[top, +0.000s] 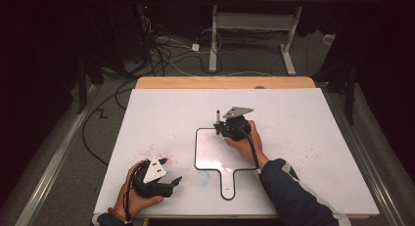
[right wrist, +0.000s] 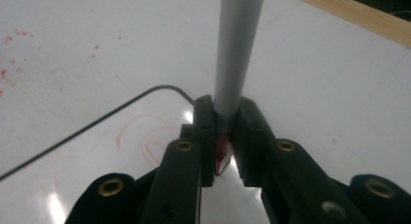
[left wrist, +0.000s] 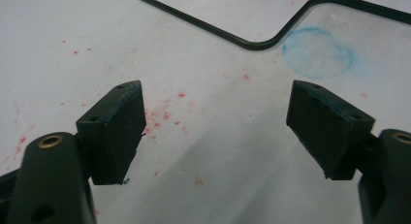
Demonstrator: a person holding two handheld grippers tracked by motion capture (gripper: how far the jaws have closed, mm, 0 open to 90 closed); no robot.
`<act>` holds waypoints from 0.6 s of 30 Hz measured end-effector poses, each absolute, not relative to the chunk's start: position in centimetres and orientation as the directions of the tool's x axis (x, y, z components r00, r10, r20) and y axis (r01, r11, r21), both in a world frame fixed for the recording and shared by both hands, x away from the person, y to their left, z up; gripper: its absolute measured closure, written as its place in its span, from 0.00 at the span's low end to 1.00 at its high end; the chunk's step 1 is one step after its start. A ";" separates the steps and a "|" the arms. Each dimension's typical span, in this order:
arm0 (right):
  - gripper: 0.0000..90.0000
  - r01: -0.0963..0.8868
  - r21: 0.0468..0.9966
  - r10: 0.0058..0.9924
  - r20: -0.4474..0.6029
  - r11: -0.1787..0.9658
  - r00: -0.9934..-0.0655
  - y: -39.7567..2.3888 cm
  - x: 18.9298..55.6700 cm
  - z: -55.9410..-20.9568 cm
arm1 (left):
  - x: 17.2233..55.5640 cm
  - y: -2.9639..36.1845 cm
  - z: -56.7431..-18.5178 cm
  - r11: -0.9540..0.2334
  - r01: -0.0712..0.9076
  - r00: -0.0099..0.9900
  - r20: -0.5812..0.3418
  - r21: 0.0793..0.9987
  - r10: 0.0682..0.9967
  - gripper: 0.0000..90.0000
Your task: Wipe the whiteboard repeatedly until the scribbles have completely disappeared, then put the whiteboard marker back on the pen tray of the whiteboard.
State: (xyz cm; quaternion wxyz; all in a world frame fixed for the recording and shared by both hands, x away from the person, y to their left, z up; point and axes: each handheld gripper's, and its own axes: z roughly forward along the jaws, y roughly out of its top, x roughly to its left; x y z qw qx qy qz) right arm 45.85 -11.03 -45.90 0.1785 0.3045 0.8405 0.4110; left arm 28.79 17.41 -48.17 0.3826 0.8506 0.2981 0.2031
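Note:
A grey marker [top: 217,117] with a red tip stands nearly upright over the top left corner of a small whiteboard with a black rim [top: 195,147]. My right gripper [top: 218,128] is shut on the marker near its tip. In the right gripper view the grey barrel [right wrist: 237,49] rises out of the closed jaws of that gripper [right wrist: 225,107], with the red tip [right wrist: 221,153] between the pads. Red scribbles [right wrist: 145,136] lie on the board beside its rim [right wrist: 97,118]. My left gripper [top: 172,170] rests open near the sheet's front left, nothing between its jaws [left wrist: 215,122].
A white sheet [top: 293,118] covers the wooden table [top: 225,82]. Red specks [top: 156,150] [left wrist: 165,112] dot it near the left gripper. A blue smudged circle [top: 202,177] [left wrist: 317,52] lies beside the board's handle [top: 228,184]. Cables [top: 166,55] and a desk frame [top: 214,40] stand beyond the table.

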 end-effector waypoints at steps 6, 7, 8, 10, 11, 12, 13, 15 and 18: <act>0.91 0.345 0.796 0.632 -0.060 0.497 -0.773 -8.7 46.1 -46.0 | 28.6 17.6 -48.1 -0.528 0.350 0.741 0.117 0.774 0.662 0.23; 0.91 0.342 0.792 0.629 -0.067 0.505 -0.774 -8.5 46.0 -45.9 | 28.6 17.6 -48.1 -0.525 0.351 0.739 0.115 0.776 0.663 0.23; 0.91 0.330 0.790 0.623 -0.083 0.517 -0.778 -8.4 46.0 -45.9 | 28.5 17.6 -48.1 -0.524 0.350 0.739 0.115 0.777 0.664 0.23; 0.91 0.338 0.786 0.633 -0.086 0.518 -0.770 -8.6 46.1 -45.8 | 28.5 17.6 -48.1 -0.524 0.349 0.739 0.116 0.777 0.664 0.23; 0.91 0.339 0.777 0.642 -0.107 0.530 -0.759 -8.8 46.1 -45.7 | 28.5 17.6 -48.1 -0.525 0.350 0.739 0.116 0.776 0.663 0.23; 0.91 0.344 0.768 0.656 -0.127 0.539 -0.744 -9.0 46.1 -45.6 | 28.5 17.6 -48.1 -0.528 0.350 0.739 0.118 0.774 0.663 0.23; 0.91 0.350 0.765 0.661 -0.129 0.540 -0.740 -9.3 46.3 -45.5 | 28.4 17.6 -48.1 -0.529 0.349 0.740 0.119 0.774 0.662 0.23; 0.91 0.362 0.764 0.672 -0.124 0.534 -0.730 -9.7 46.4 -45.5 | 28.3 17.6 -48.0 -0.523 0.346 0.738 0.118 0.779 0.664 0.23; 0.91 0.353 0.758 0.668 -0.144 0.549 -0.730 -9.5 46.0 -45.5 | 28.1 17.8 -47.9 -0.524 0.347 0.735 0.122 0.778 0.667 0.23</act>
